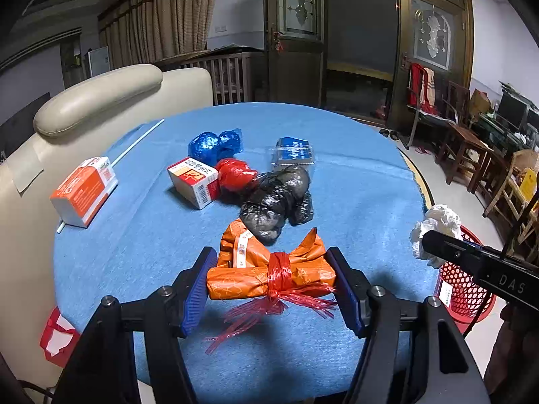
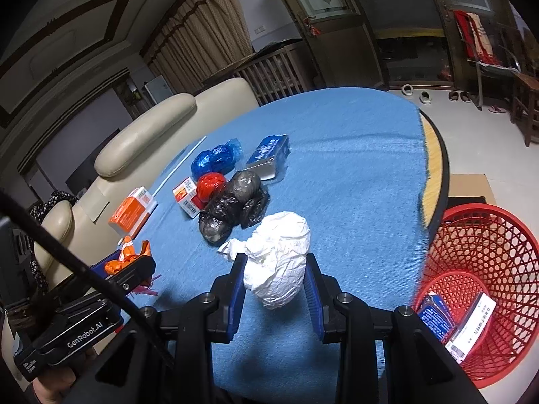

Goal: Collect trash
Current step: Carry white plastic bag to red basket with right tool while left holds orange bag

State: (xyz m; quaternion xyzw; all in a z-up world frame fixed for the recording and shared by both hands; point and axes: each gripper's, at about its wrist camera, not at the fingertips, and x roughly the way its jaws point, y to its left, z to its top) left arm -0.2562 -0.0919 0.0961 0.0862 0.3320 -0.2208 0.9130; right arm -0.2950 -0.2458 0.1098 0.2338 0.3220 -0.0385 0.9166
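Both grippers loaded — left gripper (image 1: 271, 281) had jaws pinching the orange wrapped bundle (image 1: 269, 276) at lower centre, low over the desk (image 1: 353, 175). Right gripper (image 2: 274, 281) had jaws pinching the white crumpled paper (image 2: 278, 262), lower centre. Red basket (image 2: 488, 245) sat lower right, beside the desk edge — judged next: carry the paper over its rim and release.

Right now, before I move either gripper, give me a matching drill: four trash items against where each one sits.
Items:
1. white paper wad
2. orange bundle
3. black bag
4. blue packet

Places:
A. inside the red basket
B. between the right gripper fingers
C. loose on the blue cloth
D. between the left gripper fingers

Pairs: 1-B, 2-D, 3-C, 4-A
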